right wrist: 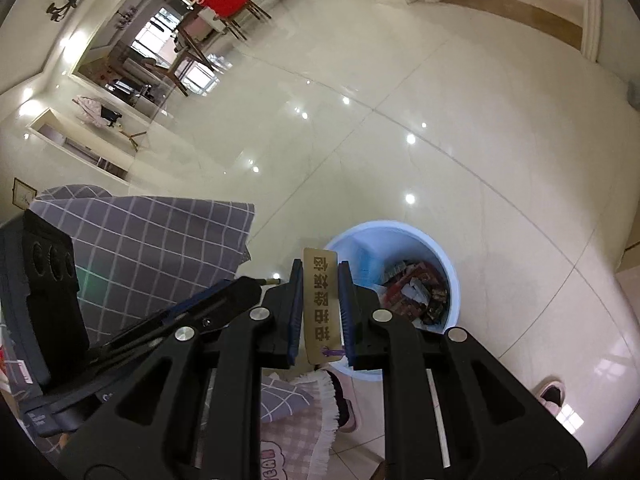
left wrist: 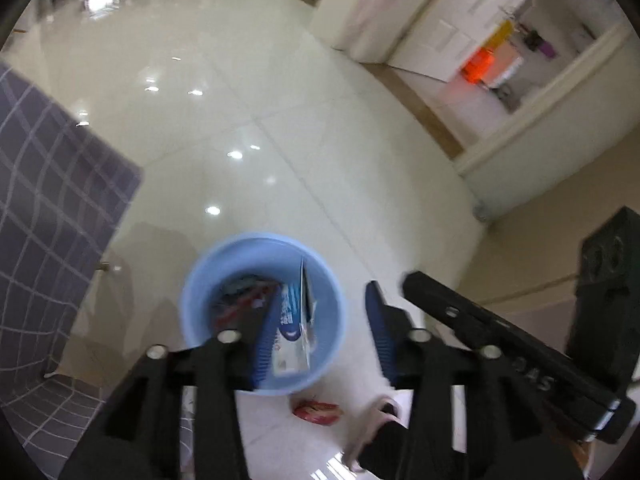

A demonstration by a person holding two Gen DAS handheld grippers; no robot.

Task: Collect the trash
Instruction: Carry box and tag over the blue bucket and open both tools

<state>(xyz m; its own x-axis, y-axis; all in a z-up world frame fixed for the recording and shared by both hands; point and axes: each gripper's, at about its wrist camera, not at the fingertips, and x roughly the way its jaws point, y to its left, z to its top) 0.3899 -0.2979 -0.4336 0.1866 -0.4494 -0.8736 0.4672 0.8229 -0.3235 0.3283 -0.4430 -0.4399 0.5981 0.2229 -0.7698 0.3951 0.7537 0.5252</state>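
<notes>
Left gripper [left wrist: 318, 336] black linkage, silver pivot pins, ribbed blue pads; right gripper [right wrist: 320, 312] alike

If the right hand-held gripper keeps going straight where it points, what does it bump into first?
Probably the blue bin. The right hand-held gripper, shut on a tan tag, points toward the bin's near rim, though depth is hard to judge here.

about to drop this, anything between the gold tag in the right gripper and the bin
Nothing visible. The right gripper holds the tag near the open blue bin, whose mouth is uncovered, with trash only down inside it.
</notes>
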